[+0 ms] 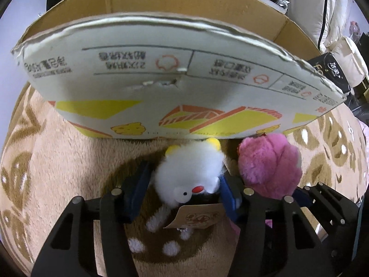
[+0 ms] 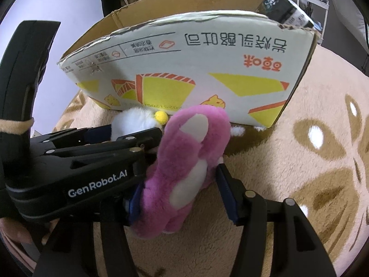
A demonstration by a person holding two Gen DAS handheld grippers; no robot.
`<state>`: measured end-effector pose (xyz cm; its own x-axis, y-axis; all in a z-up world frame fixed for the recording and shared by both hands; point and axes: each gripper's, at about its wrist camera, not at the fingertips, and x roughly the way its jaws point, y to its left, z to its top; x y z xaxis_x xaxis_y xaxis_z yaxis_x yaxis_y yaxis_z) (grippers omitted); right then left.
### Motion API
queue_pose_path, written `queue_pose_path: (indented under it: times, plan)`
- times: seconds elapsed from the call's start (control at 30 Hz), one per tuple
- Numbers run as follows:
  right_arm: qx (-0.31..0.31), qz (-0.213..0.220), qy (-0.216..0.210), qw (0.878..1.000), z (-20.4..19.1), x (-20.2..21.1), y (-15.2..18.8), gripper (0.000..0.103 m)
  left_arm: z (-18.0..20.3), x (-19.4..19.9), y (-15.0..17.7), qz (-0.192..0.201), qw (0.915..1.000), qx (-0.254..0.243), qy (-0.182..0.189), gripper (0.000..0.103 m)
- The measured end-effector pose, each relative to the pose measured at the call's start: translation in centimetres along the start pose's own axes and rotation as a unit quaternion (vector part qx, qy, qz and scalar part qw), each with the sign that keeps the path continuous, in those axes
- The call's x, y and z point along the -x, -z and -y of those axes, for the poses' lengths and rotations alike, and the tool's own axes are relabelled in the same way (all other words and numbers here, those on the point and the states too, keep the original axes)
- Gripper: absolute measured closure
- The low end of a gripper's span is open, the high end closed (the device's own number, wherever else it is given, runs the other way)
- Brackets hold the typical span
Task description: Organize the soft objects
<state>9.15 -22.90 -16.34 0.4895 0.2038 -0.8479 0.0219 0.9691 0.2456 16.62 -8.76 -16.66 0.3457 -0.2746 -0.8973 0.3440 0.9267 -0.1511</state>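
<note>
The left tongs (image 1: 184,180) are pinching a white plush toy (image 1: 191,173), their blue pads pressing into its fluffy body from both sides. The toy is hanging with its face toward the camera, its red nose and yellow ears showing, and a brown paper tag (image 1: 196,217) is dangling beneath it between the arms of the tongs.

Just to the right, the right tongs (image 2: 180,184) are clamping a pink plush toy (image 2: 184,161), whose pale patches are facing upward. The two toys are sitting side by side, nearly touching.

Directly ahead of both tongs, a cardboard box (image 1: 175,87) is standing open, its printed white and yellow wall rising close in front of the toys. A dark packet (image 2: 286,11) is resting at its far right corner.

Below the tongs, a beige patterned carpet (image 2: 311,161) is spreading out in all directions.
</note>
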Motion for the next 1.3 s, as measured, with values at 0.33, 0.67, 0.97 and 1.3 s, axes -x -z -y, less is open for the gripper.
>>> queue_pose_path:
  times: [0.33, 0.67, 0.97, 1.3]
  plan:
    - [-0.001, -0.004, -0.018, 1.000, -0.2, 0.1, 0.2, 0.052, -3.1, 2.1, 1.1, 0.005, 0.9989, 0.038, 0.028, 0.070]
    - [-0.001, 0.058, -0.001, 0.998, -0.6, 3.9, 0.4, 0.057, -3.4, 6.8, 2.2, 0.063, 0.9972, 0.034, -0.021, 0.070]
    - [0.010, 0.147, 0.006, 0.989, -1.2, 8.9, 0.3, 0.057, -1.8, 12.3, 3.5, 0.147, 0.9884, 0.021, -0.032, 0.070]
    - [0.030, 0.237, -0.001, 0.971, -1.8, 14.4, -0.3, 0.057, 1.1, 17.6, 3.9, 0.251, 0.9666, -0.006, -0.051, 0.070]
